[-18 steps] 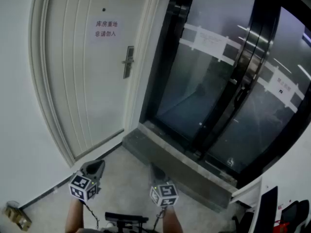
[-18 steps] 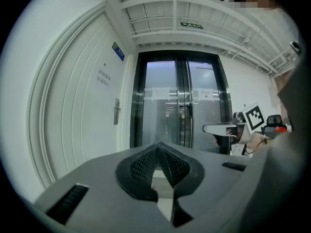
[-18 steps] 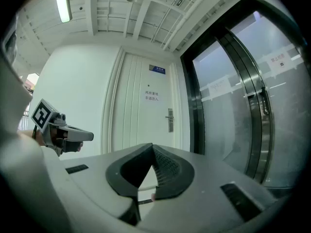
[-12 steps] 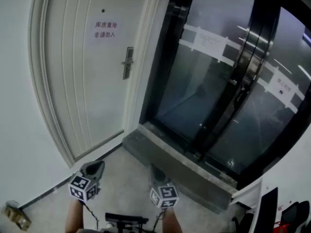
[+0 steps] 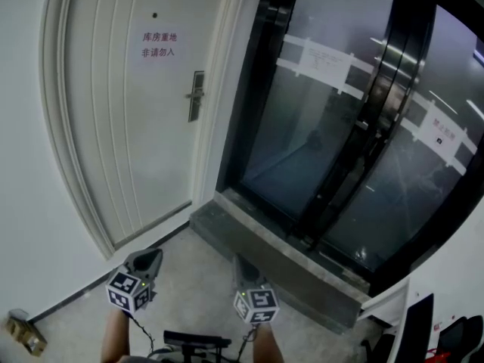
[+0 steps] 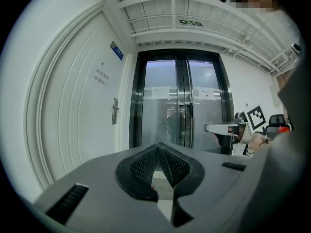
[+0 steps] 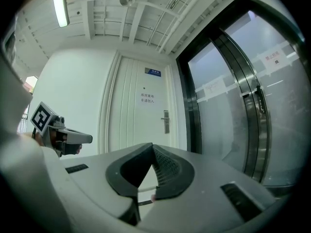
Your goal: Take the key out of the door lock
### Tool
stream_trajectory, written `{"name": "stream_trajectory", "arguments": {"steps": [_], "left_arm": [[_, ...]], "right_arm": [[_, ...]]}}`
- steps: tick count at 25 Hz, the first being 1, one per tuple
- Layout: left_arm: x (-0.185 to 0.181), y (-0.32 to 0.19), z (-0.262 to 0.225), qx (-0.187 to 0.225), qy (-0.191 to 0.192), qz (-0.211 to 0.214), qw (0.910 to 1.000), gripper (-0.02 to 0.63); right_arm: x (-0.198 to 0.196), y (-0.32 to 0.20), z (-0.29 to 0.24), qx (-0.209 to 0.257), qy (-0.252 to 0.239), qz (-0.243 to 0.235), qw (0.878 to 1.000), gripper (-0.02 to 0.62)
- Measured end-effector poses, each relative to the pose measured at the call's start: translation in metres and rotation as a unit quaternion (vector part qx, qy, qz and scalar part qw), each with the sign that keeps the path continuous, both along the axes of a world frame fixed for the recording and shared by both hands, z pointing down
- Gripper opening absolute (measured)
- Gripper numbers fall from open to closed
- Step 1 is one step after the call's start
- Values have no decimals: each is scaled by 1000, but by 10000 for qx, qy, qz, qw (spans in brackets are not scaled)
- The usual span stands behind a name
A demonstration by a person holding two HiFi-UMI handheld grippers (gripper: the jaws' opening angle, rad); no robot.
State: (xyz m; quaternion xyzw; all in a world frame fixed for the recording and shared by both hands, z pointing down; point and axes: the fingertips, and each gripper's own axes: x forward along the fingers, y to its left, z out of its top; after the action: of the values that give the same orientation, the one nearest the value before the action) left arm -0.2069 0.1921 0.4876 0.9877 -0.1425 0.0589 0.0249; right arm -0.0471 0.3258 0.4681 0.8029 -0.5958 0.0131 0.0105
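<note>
A white door (image 5: 128, 127) stands ahead on the left, with a dark lock plate and handle (image 5: 195, 95) at its right edge and a paper sign (image 5: 159, 45) above. The lock plate (image 6: 114, 111) is small in the left gripper view, and the lock plate (image 7: 166, 121) in the right gripper view too; the key cannot be made out. My left gripper (image 5: 149, 261) and right gripper (image 5: 242, 268) are low near the floor, far from the door. Both the left gripper (image 6: 157, 145) and the right gripper (image 7: 152, 147) have their jaws together, with nothing between them.
Dark-framed glass double doors (image 5: 355, 119) fill the right, behind a raised grey stone step (image 5: 272, 255). A small brown box (image 5: 23, 333) lies on the floor by the left wall. A white cabinet (image 5: 386, 302) and a black chair (image 5: 420, 325) stand at the lower right.
The head view has shifted slightly, so the door and sign sit a little further left. Both grippers stay where they were, still shut.
</note>
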Motion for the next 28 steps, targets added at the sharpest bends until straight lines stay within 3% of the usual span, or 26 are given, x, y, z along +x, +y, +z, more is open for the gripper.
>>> {"name": "stream_trajectory", "arguments": {"steps": [14,21,28], "left_arm": [[36,13,8,47,-67,-25,10000,5],[67,-25,6,73,19,-19,10000,5],[108,-72,10,31,-158,222,9996,5]], "right_arm": [[36,9,15,3,-49,-62,10000,12],[58,-25,21,-37,-93,-47,9999,12],[93,-74,18,-66,-137,65,9999,12]]}}
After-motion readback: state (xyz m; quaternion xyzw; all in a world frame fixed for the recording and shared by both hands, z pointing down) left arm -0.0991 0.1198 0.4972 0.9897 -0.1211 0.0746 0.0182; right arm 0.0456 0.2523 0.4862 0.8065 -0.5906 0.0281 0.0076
